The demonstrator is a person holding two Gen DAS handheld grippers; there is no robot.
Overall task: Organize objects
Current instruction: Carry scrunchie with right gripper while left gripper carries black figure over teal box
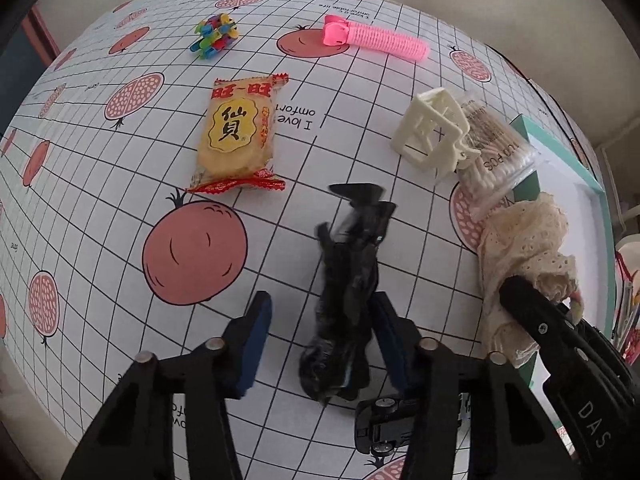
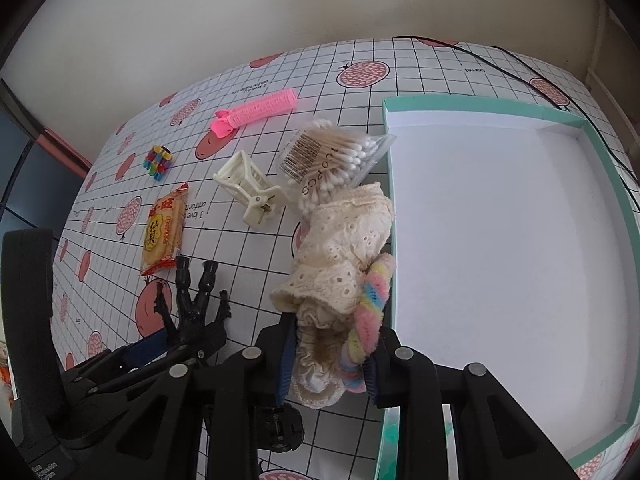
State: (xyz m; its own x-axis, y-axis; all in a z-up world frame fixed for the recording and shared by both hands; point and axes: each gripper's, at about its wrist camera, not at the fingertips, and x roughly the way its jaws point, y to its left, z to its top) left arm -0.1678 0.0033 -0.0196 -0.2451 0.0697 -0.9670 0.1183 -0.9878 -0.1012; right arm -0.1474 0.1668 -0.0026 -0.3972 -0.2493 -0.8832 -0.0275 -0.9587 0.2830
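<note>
A black toy figure (image 1: 348, 296) lies on the pomegranate-print tablecloth between the pads of my left gripper (image 1: 324, 340), which is open; the figure sits closer to the right pad. The right wrist view shows the same figure (image 2: 196, 300) at the left gripper's tips. My right gripper (image 2: 332, 364) is shut on a cream lace cloth (image 2: 340, 248) and a pastel scrunchie (image 2: 370, 308), right beside the wall of the teal box (image 2: 480, 102). In the left wrist view the right gripper's finger (image 1: 520, 304) rests on the lace cloth (image 1: 520, 240).
Further out lie a rice cracker packet (image 1: 236, 136), a colourful block toy (image 1: 214, 36), a pink hair roller (image 1: 376, 38), a cream claw clip (image 1: 432, 132) and a cotton swab pack (image 1: 492, 152). A black toy car (image 1: 384, 420) sits under the grippers. A black cable (image 2: 520, 68) runs behind the box.
</note>
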